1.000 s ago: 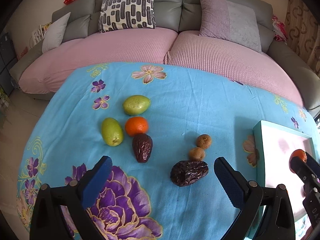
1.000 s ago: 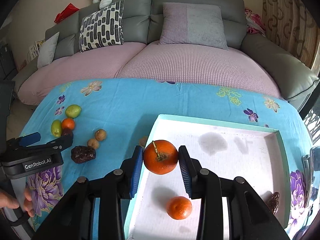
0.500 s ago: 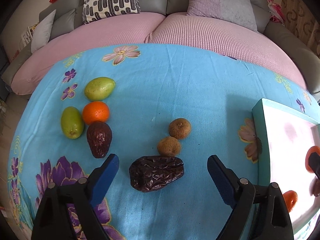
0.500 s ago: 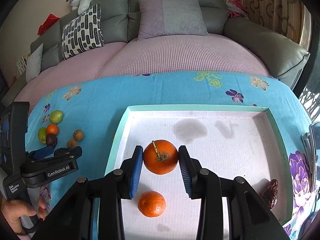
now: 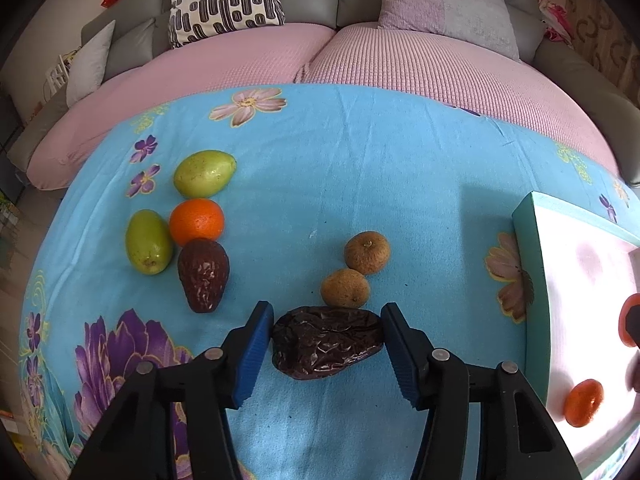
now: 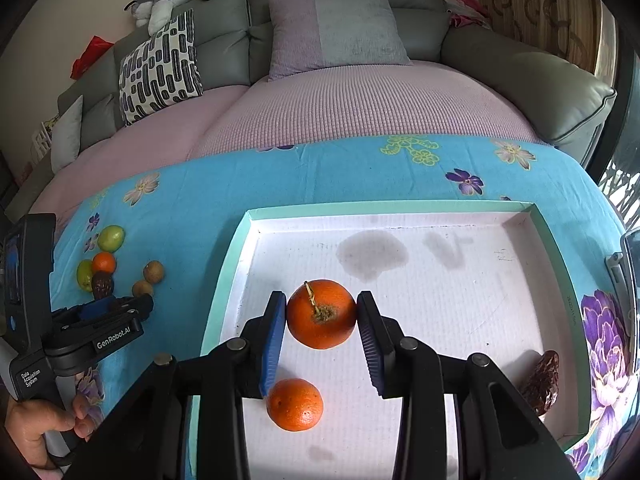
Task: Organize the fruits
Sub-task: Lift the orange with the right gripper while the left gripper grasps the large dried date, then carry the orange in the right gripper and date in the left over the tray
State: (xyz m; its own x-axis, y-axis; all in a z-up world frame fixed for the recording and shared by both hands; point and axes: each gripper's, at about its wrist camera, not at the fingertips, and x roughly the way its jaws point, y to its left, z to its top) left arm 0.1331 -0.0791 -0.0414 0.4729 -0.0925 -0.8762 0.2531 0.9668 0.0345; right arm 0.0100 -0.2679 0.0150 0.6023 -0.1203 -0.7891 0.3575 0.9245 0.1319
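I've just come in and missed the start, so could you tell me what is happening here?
A person is sorting fruit from a blue floral cloth into a white tray, one tool in each hand. The right tool grips a stemmed orange above the tray, where a smaller orange and a dried date already lie. The left tool brackets a dark wrinkled date on the cloth; whether it is gripped is unclear.

Two brown fruits (image 5: 354, 276) crowd just beyond the dark date (image 5: 326, 342); blue cloth (image 5: 360, 152) beyond lies bare.
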